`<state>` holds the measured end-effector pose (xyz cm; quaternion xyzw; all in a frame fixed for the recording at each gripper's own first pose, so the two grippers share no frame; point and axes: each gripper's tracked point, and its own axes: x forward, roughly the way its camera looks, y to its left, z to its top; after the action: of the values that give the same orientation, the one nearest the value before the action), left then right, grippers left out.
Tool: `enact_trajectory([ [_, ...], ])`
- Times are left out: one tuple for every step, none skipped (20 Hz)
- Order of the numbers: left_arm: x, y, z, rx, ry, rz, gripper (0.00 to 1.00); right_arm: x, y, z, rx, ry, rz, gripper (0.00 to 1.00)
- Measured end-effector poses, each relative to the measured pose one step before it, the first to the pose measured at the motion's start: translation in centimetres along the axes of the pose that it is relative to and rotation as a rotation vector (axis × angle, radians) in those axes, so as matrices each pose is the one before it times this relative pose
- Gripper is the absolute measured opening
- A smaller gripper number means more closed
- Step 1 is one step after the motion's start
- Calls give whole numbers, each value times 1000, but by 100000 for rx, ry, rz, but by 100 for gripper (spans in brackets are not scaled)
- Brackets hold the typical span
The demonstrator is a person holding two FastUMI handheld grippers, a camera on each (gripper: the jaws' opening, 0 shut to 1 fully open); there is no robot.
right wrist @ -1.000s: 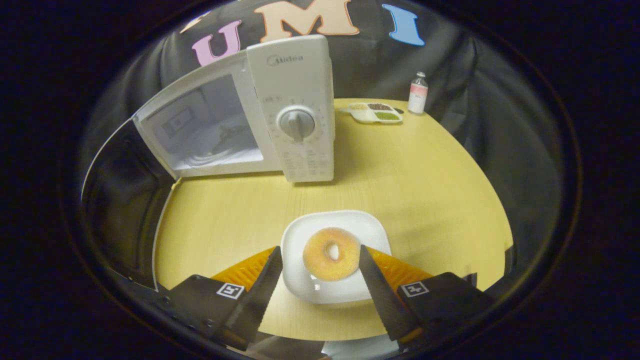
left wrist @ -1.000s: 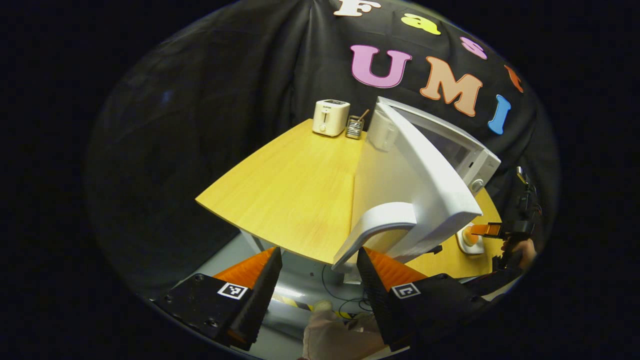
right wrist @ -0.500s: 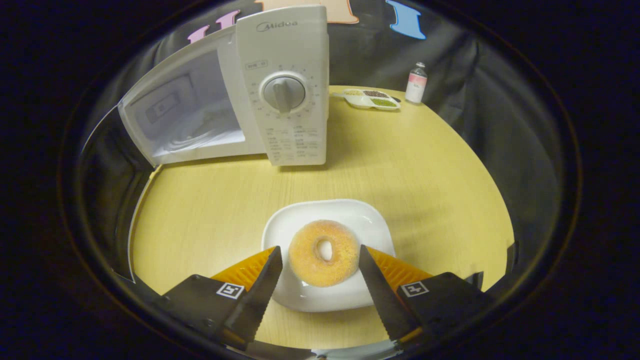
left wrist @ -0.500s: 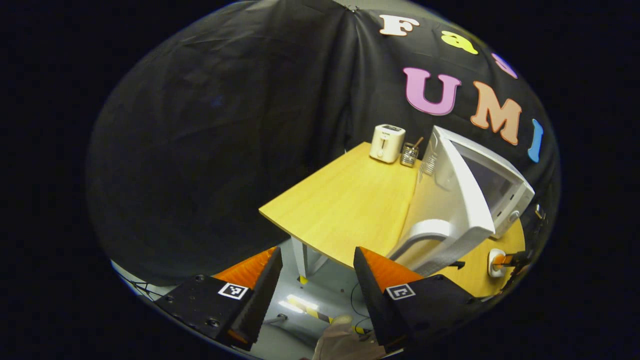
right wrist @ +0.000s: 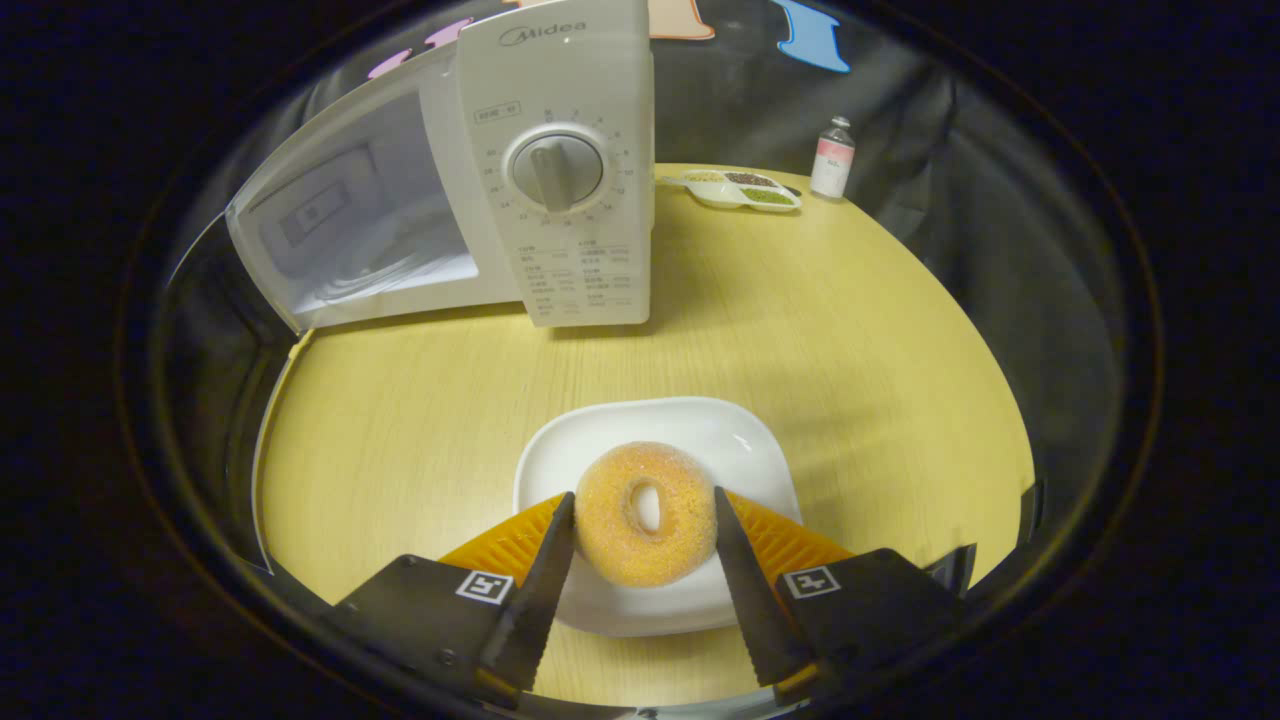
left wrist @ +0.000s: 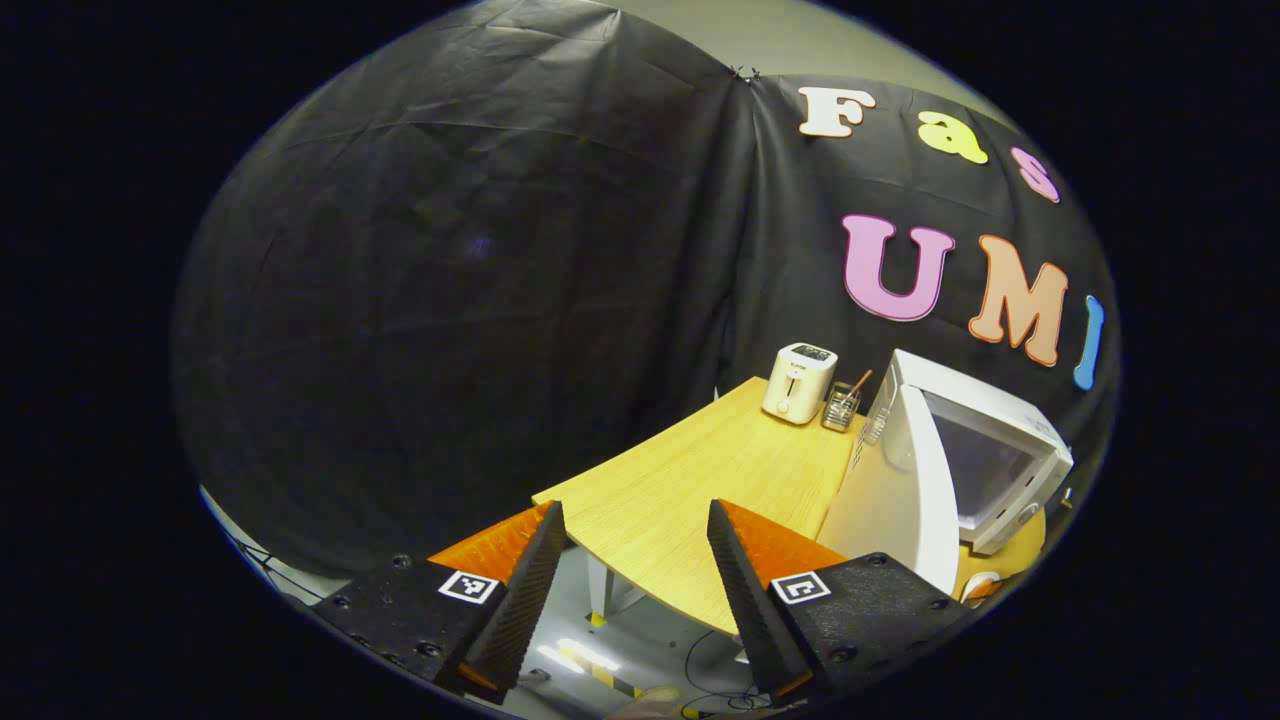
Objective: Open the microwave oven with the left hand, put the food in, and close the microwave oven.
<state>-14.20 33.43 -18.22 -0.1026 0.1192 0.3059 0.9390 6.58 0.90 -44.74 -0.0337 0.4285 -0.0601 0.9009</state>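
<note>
door open, doughnut about to be gripped

the table (right wrist: 850,330) is carrying everything, and the microwave oven (right wrist: 560,170) is standing at its far side (the landmark for what follows). its door (left wrist: 905,490) is hanging wide open, swung out toward the table's near edge, so the opening step looks done. the left gripper (left wrist: 630,560) is hovering off the table's edge, well out in front of the microwave oven, with its fingers spread apart and nothing between them.

in front of the microwave oven, near the table's front edge, a white plate (right wrist: 740,440) is sitting with the doughnut (right wrist: 645,515) on it. the right gripper (right wrist: 640,560) is straddling the doughnut, one finger on each side; they are touching or nearly touching it, and i cannot tell whether they are pressing yet.

still to come, judging from this: lifting the food, carrying it into the cavity, and swinging the door shut.
</note>
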Motion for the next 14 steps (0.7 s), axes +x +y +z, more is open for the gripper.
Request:
enact_trajectory([
  [50,-198,-110,-600,-397,-459,84,-96,94,-44,432,376,-236,77],
  [188,-245,50,-136,-291,-824,84,-183,238,-48,520,-121,266,77],
  [320,-238,66,181,-33,-1038,84,-367,292,82,504,-630,186,77],
  [292,-286,100,267,-317,-629,84,-543,323,101,724,-942,345,77],
  [503,-397,57,371,-373,-987,84,-658,603,246,1325,-1282,956,77],
  [219,-189,88,459,-280,-788,84,-638,747,193,1507,-1400,1465,77],
  [135,-39,26,492,-261,-928,84,-752,830,276,1826,-1393,1327,82],
  [189,-139,257,458,-324,-929,84,-798,1022,201,2350,-1358,2110,82],
  [129,-36,133,408,-395,-820,84,-741,1256,286,3177,-1431,2327,82],
  [277,-266,63,337,-197,-877,84,-604,1362,163,3863,-1372,3002,77],
  [365,-282,-48,367,240,-926,84,-395,1601,119,3951,-785,3446,77],
  [260,-121,4,439,6,-834,84,-358,1556,132,4017,-1123,3661,77],
  [201,-124,223,427,-163,-743,84,-154,1631,260,3920,-1241,3433,77],
  [280,-128,163,296,-151,-712,84,-71,1461,173,3355,-1215,3230,77],
])
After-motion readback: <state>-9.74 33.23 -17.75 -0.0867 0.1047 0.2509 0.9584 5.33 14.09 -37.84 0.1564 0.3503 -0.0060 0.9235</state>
